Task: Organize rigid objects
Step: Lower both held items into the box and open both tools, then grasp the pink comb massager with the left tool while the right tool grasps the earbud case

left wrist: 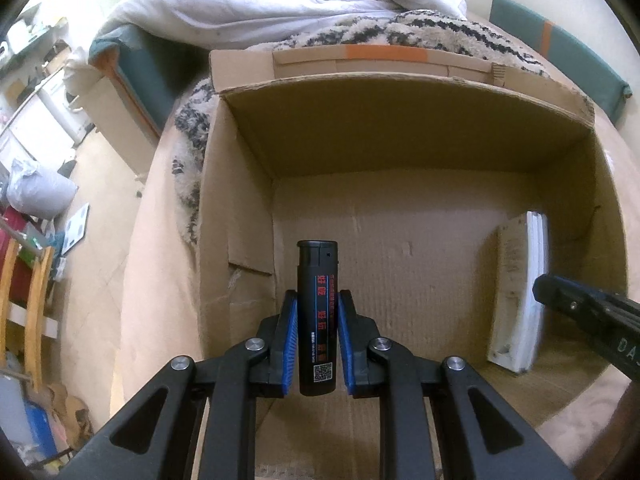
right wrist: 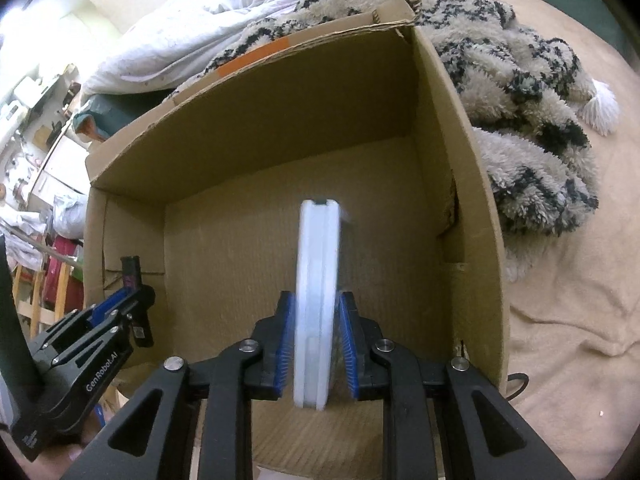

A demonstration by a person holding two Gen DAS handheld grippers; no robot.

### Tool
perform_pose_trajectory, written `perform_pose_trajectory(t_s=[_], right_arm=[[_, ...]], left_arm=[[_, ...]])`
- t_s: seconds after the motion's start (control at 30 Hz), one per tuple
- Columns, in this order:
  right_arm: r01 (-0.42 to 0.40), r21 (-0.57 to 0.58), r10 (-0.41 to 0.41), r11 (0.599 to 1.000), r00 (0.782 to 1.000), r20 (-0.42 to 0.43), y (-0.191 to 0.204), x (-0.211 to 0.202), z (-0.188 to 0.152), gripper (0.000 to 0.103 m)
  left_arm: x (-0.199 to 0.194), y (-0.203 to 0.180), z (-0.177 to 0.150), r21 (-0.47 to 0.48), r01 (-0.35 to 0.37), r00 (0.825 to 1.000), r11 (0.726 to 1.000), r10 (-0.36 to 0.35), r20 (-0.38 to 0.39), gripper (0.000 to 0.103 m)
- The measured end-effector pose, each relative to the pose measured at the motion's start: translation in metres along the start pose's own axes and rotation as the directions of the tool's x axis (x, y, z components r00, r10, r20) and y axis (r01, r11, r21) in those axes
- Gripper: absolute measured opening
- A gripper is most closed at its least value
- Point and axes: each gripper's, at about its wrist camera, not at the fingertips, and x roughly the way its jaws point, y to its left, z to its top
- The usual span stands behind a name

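Over the open cardboard box (left wrist: 248, 216), left jaws grip a black lighter (left wrist: 318, 316), right jaws a white remote (right wrist: 316, 304).

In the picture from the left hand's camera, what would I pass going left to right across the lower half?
Wooden chair frame → left wall of the cardboard box → black lighter pinched in the left claw → white remote control → tip of the right claw.
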Motion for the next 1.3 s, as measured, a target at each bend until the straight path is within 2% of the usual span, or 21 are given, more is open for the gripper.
perform_pose_trajectory(t_s=[0.07, 0.13, 0.17, 0.2, 0.23, 0.3, 0.33, 0.5, 0.67, 0.8, 1.13, 1.3], right_arm=[[-0.004, -0.001, 0.004, 1.0, 1.0, 0.01, 0.001, -0.003, 0.0, 0.026], [-0.018, 0.003, 0.018, 1.0, 1.0, 0.023, 0.002, -0.007, 0.0, 0.035], [-0.035, 0.005, 0.035, 0.999, 0.999, 0.03, 0.002, -0.009, 0.001, 0.046], [-0.064, 0.005, 0.064, 0.998, 0.997, 0.035, 0.003, -0.011, 0.001, 0.056], [-0.081, 0.002, 0.081, 0.997, 0.996, 0.035, 0.004, -0.013, 0.001, 0.06], [-0.108, -0.018, 0.108, 0.994, 0.993, 0.041, 0.011, -0.016, 0.001, 0.079], [-0.114, -0.029, 0.116, 0.993, 0.992, 0.051, 0.013, -0.019, 0.001, 0.081], [-0.14, -0.045, 0.143, 0.989, 0.986, 0.086, 0.019, -0.031, 0.0, 0.084], [-0.144, -0.058, 0.151, 0.988, 0.978, 0.143, 0.018, -0.048, -0.002, 0.084], [-0.149, -0.061, 0.158, 0.987, 0.973, 0.17, 0.017, -0.061, -0.004, 0.084], [-0.219, -0.028, 0.221, 0.975, 0.963, 0.158, 0.009, -0.083, -0.022, 0.084], [-0.231, -0.011, 0.23, 0.973, 0.966, 0.116, 0.006, -0.086, -0.038, 0.084]], left_arm=[[0.0, 0.002, -0.001, -0.019, 0.031, 0.999, 0.999, -0.031, -0.016, 0.018], [-0.002, 0.004, -0.001, -0.026, 0.033, 0.999, 0.999, -0.034, -0.02, 0.024], [-0.003, 0.004, -0.002, -0.026, 0.03, 0.999, 0.999, -0.031, -0.017, 0.026], [-0.006, 0.004, -0.002, -0.028, 0.026, 1.0, 0.999, -0.026, -0.01, 0.032], [-0.009, 0.004, -0.002, -0.03, 0.022, 1.0, 0.999, -0.022, -0.001, 0.043], [-0.015, 0.003, -0.001, -0.029, 0.047, 0.999, 0.998, -0.046, 0.021, 0.054], [-0.018, 0.002, -0.001, -0.024, 0.054, 0.998, 0.998, -0.053, 0.032, 0.059], [-0.035, -0.001, 0.001, -0.013, 0.033, 0.996, 0.999, -0.032, 0.08, 0.065], [-0.046, 0.005, 0.003, -0.028, 0.019, 0.997, 0.999, -0.016, 0.079, 0.065], [-0.055, 0.008, 0.002, -0.045, -0.032, 0.997, 0.998, 0.035, 0.076, 0.065], [-0.082, 0.025, -0.024, -0.102, -0.043, 0.998, 0.994, 0.048, 0.046, 0.065], [-0.082, 0.038, -0.047, -0.155, -0.034, 0.999, 0.987, 0.038, 0.017, 0.065]])
